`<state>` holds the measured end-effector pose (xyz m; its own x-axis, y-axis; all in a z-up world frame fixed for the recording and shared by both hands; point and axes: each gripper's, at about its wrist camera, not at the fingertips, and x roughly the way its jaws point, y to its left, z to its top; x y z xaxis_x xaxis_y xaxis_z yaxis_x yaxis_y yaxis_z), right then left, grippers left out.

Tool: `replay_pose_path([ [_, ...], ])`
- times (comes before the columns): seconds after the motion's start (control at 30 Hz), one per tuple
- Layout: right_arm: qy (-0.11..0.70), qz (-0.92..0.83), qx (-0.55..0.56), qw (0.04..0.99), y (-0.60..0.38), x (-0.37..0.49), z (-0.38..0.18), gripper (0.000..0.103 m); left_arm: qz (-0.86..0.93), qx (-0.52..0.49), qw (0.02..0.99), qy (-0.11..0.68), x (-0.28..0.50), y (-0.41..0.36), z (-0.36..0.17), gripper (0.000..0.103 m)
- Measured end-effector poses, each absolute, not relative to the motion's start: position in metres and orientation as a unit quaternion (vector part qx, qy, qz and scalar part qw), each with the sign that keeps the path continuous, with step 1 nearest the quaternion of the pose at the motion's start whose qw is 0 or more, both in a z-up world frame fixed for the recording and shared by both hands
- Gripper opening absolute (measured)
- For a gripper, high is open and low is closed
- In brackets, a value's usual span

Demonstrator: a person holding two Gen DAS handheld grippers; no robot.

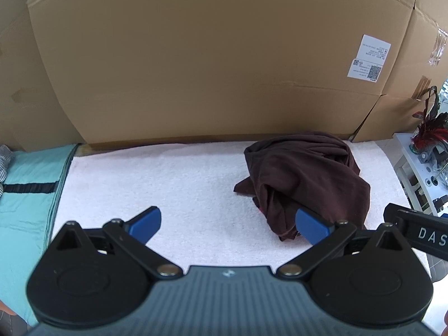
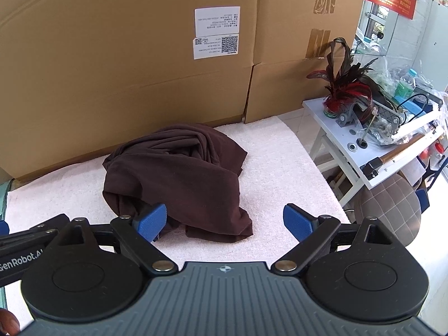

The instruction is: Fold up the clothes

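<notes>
White towel (image 1: 173,179) before cardboard boxes (image 1: 196,56).

Even, soft indoor light, faint shadows, sharp centre, fisheye bending and dark vignette at the corners.

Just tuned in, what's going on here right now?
A person holds two grippers over a white towel. A dark brown garment lies crumpled on it, not yet folded. The left gripper and the right gripper are both open and hold nothing, hovering near the garment's near edge.
</notes>
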<state>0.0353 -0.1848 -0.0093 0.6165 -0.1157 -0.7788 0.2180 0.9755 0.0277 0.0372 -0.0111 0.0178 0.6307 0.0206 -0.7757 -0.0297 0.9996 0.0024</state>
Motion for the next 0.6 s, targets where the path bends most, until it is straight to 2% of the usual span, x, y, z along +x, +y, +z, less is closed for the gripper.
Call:
replay_pose_path([
  [0.33, 0.428, -0.092, 0.076, 0.896, -0.167, 0.038, -0.018, 0.088, 0.001, 0.007, 0.898, 0.441, 0.048, 0.008, -0.001, 0.102],
  [0.4, 0.423, -0.090, 0.072, 0.899, -0.163, 0.037, -0.023, 0.086, -0.021, 0.000, 0.894, 0.448, 0.047, 0.014, -0.015, 0.102],
  [0.47, 0.416, -0.085, 0.060, 0.904, -0.158, 0.034, -0.029, 0.080, -0.029, -0.018, 0.884, 0.466, 0.046, 0.022, -0.034, 0.102],
  [0.6, 0.408, -0.063, 0.027, 0.910, -0.148, 0.035, -0.040, 0.080, -0.011, -0.035, 0.865, 0.500, 0.045, 0.034, -0.063, 0.102],
])
